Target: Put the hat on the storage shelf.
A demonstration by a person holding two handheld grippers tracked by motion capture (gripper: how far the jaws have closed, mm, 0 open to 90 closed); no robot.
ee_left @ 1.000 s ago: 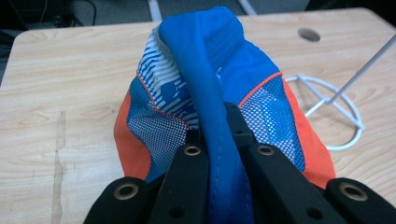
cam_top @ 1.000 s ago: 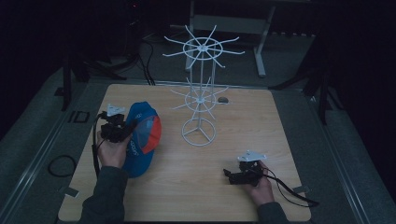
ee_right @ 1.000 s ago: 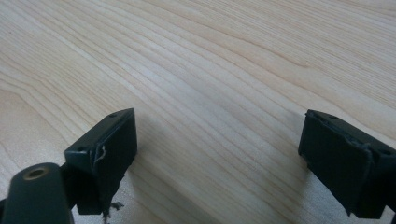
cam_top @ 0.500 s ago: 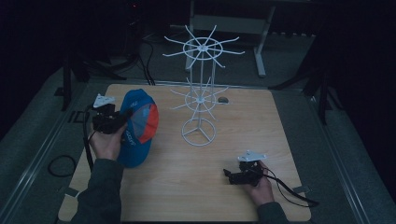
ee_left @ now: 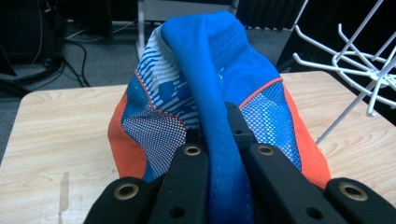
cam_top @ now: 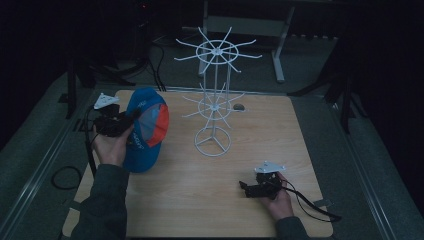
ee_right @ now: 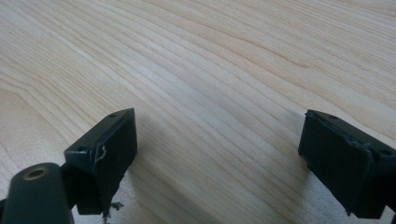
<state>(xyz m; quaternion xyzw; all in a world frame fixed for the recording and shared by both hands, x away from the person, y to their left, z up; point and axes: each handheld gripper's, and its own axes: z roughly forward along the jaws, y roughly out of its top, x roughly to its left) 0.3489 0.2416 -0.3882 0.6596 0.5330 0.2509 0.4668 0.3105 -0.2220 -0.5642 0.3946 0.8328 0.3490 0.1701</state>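
Observation:
A blue, orange and white mesh cap (cam_top: pixel 146 129) hangs lifted above the left part of the wooden table (cam_top: pixel 210 195). My left gripper (cam_top: pixel 131 120) is shut on a fold of the cap's blue fabric (ee_left: pixel 210 88), its two black jaws pressed on either side of it. A white wire rack (cam_top: pixel 214 95) with two tiers of spokes stands at mid table, to the right of the cap; its prongs (ee_left: pixel 359 65) reach into the left gripper view. My right gripper (cam_top: pixel 246 188) rests low at the table's front right, jaws wide apart over bare wood (ee_right: pixel 219 93).
Dark floor and cables (cam_top: pixel 65 175) surround the table. A metal frame (cam_top: pixel 280 35) stands behind the table's far edge. A small dark hole (cam_top: pixel 239 106) sits in the tabletop behind the rack.
My left gripper has carried the cap up and toward the table's far left, tilting it more upright. The right gripper has stayed in place.

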